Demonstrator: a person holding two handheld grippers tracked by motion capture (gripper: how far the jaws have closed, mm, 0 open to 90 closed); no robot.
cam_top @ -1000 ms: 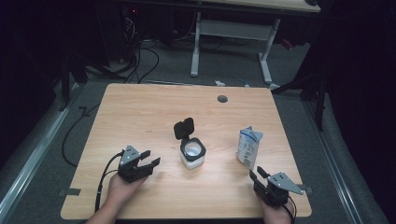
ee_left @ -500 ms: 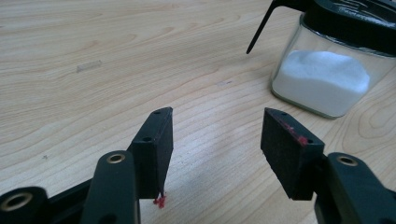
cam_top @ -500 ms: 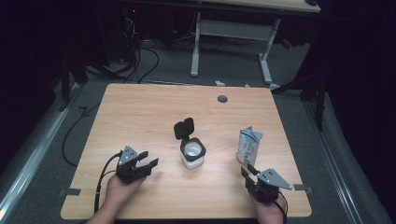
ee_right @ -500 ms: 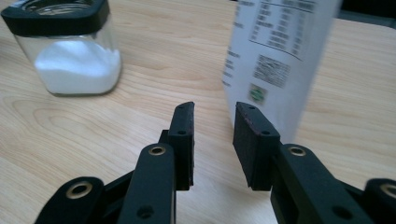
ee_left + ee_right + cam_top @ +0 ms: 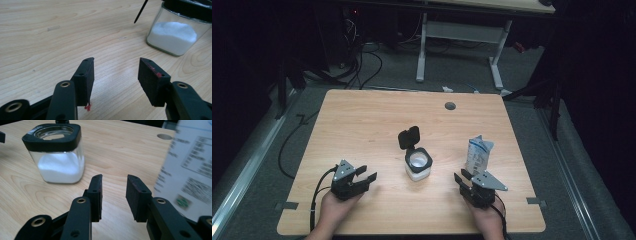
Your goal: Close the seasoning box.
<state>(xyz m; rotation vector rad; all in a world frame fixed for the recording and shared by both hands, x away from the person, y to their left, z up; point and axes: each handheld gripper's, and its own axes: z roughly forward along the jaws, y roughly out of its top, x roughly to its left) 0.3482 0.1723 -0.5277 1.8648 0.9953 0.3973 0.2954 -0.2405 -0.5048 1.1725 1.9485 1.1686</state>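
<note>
A square glass jar [image 5: 418, 165] with a black collar, its black flip lid standing open, holds white powder at the middle of the wooden table [image 5: 362, 115]. A white and blue pouch [image 5: 478, 154] stands upright to its right. My left gripper [image 5: 366, 175] rests low at the front left, open and empty; its jaws have just been closing a little. It points at the jar [image 5: 175, 37], well short of it. My right gripper [image 5: 461, 176] sits just in front of the pouch [image 5: 190, 170], the jar [image 5: 58, 157] to its left. Its jaws have just been opening, with nothing between them.
A round cable hole [image 5: 450, 106] lies in the table's far side. Beyond the table stands another desk's white leg frame [image 5: 422, 50], with cables [image 5: 362, 70] on the dark floor. Bare wood surrounds the jar and pouch.
My right gripper has slid left along the front edge, from the table's right corner to just before the pouch. The left gripper has stayed in place.
</note>
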